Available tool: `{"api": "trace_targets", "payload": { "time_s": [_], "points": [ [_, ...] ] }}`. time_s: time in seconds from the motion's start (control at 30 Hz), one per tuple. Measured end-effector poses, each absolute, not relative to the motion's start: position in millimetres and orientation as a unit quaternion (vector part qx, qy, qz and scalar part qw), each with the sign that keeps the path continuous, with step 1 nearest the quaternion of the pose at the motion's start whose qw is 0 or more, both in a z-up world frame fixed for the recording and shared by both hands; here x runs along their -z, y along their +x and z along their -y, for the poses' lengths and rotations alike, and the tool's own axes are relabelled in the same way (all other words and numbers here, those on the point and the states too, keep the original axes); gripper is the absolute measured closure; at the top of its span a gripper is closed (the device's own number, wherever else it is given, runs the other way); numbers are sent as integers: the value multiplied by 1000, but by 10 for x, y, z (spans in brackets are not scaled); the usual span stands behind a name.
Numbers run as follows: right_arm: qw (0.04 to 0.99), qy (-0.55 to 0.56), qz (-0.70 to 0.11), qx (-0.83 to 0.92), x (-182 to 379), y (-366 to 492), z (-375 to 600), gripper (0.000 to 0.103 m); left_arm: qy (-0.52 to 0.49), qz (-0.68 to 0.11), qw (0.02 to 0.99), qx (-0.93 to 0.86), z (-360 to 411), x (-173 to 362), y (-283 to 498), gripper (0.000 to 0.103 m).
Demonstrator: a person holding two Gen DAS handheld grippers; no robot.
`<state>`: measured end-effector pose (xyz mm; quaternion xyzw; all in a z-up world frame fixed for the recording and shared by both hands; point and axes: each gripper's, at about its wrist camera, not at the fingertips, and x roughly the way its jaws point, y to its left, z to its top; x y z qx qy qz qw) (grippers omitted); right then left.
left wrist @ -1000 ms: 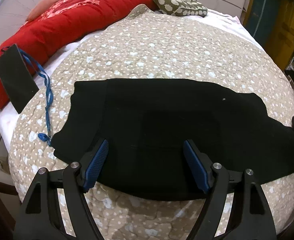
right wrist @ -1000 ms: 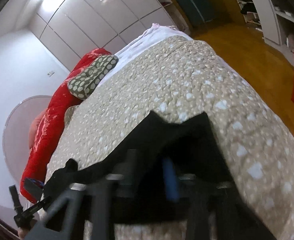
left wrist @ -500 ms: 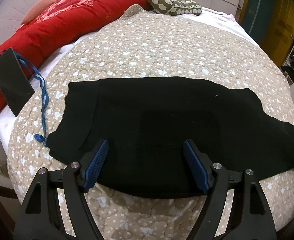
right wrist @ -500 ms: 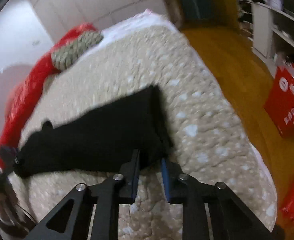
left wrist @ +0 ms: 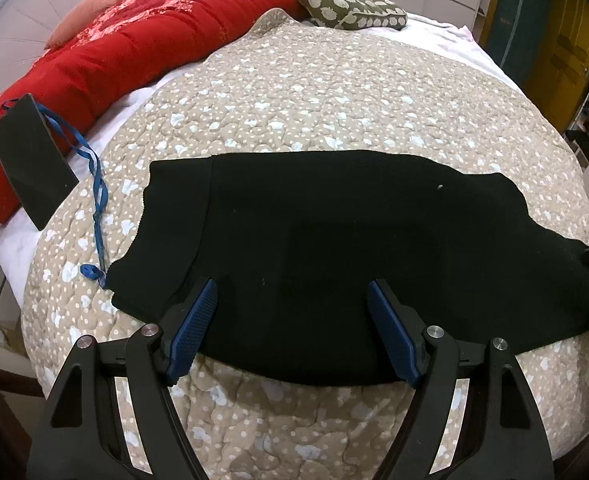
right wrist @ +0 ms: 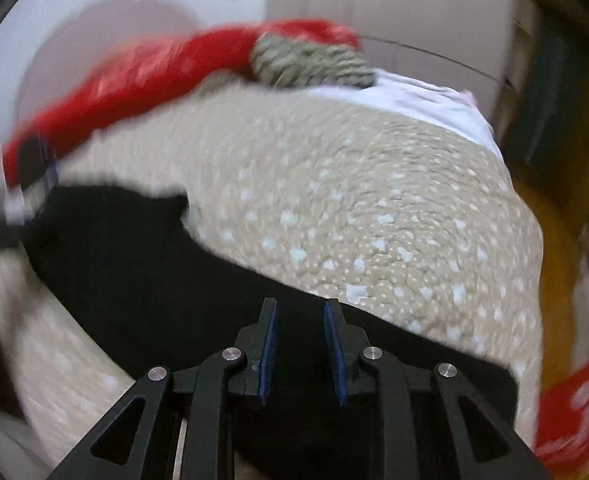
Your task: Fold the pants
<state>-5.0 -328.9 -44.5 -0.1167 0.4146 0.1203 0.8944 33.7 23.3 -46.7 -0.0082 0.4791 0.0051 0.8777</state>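
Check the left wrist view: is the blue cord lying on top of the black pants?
No, the blue cord lies on the beige quilt beside the black pants' left edge.

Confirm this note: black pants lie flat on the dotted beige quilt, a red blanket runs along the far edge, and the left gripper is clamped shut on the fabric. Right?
Not quite. In the left wrist view the left gripper stands wide open over the black pants, clamping nothing. The dotted beige quilt and the red blanket are as noted.

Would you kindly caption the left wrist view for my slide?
Open left hand-held gripper poised over black pants spread on a spotted quilt.
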Motion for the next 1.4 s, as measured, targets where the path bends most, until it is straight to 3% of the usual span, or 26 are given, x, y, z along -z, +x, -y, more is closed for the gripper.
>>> {"api": "trace_targets", "payload": {
  "time_s": [0.1,0.23,0.27,0.3,0.67,0.87,1.1,1.2,1.4],
  "points": [
    [876,-179,-430,-124,591,-17,3310,79,0,-481,877,-8,-222,503,367,25],
    [866,-163,-441,-169,628,30,3415,79,5,-481,877,-10,-206,531,377,25],
    [864,-153,-446,-177,640,50,3437,85,5,-481,877,-10,-205,535,374,25],
    [863,-145,-449,-183,643,72,3453,99,6,-481,877,-8,-208,542,373,25],
    [892,-119,-422,-108,587,149,3426,100,-13,-471,882,-8,-332,427,331,25],
    [915,-1,-372,-154,157,57,3279,85,-34,-459,887,-38,-548,332,395,25],
    [890,-6,-387,-239,366,148,2322,84,-26,-474,879,-42,-531,514,498,25],
    [875,2,-433,-219,682,269,2124,84,-21,-468,882,-50,-513,536,469,25],
    [887,42,-401,-225,432,101,2274,80,-33,-438,898,-38,-484,322,345,25]
  ]
}}
